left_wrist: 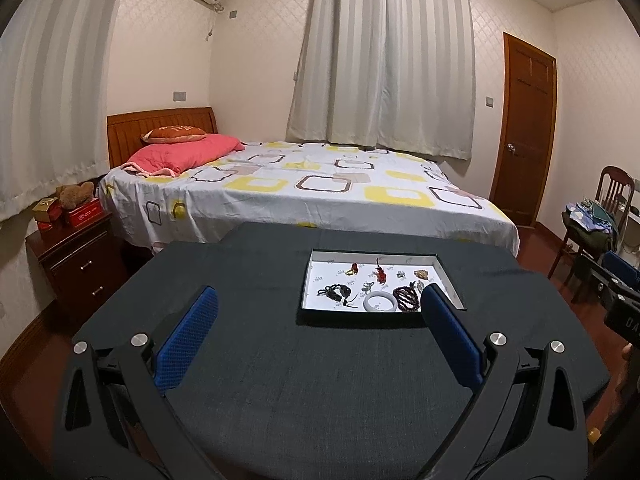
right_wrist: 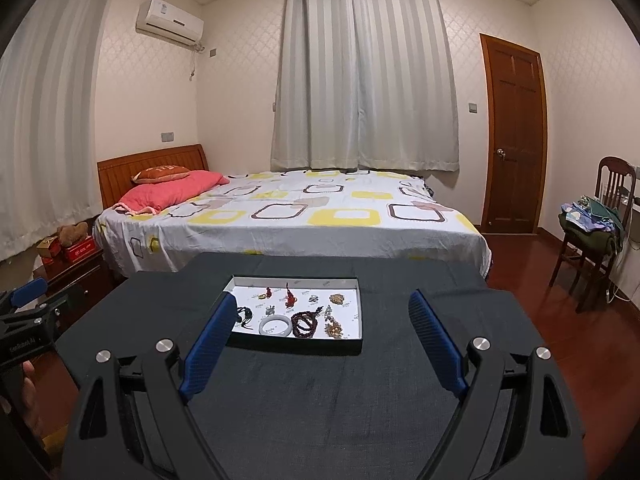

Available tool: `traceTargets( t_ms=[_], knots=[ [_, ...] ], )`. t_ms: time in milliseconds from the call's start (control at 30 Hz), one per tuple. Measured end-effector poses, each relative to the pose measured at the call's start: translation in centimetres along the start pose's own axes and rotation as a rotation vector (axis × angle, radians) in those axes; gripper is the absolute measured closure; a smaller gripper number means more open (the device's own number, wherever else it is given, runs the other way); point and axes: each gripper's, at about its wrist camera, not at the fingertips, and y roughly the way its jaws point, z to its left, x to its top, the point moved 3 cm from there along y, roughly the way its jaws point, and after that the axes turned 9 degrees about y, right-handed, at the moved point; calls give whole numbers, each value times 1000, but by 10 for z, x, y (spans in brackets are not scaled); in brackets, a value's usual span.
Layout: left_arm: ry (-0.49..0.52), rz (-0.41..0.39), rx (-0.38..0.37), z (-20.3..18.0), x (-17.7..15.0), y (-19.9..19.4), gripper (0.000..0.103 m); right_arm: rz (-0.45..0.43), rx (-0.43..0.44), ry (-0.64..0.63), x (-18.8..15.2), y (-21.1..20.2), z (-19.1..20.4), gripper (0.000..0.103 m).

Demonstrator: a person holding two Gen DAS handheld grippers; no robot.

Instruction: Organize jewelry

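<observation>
A shallow white-lined tray (left_wrist: 320,258) (right_wrist: 356,300) sits on a dark cloth table (left_wrist: 280,380) (right_wrist: 320,400). In it lie a white bangle (left_wrist: 380,302) (right_wrist: 276,325), a dark red bead bracelet (left_wrist: 407,298) (right_wrist: 306,323), a black cord necklace (left_wrist: 335,293) (right_wrist: 245,315), a red charm (left_wrist: 380,274) (right_wrist: 291,298) and several small brooches. My left gripper (left_wrist: 320,300) is open and empty, held above the table short of the tray. My right gripper (right_wrist: 322,306) is open and empty, also short of the tray.
Behind the table is a bed (left_wrist: 304,196) with a patterned sheet. A nightstand (left_wrist: 76,256) stands at the left, a chair with clothes (right_wrist: 592,232) at the right, and a wooden door (right_wrist: 514,136) at the back right.
</observation>
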Motion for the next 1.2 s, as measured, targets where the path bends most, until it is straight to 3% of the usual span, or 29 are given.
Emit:
traceTargets(
  t_ms=[1200],
  knots=[
    [-3, -1, 4, 1, 1, -2, 4, -6, 1, -1, 1, 1, 3, 18]
  ],
)
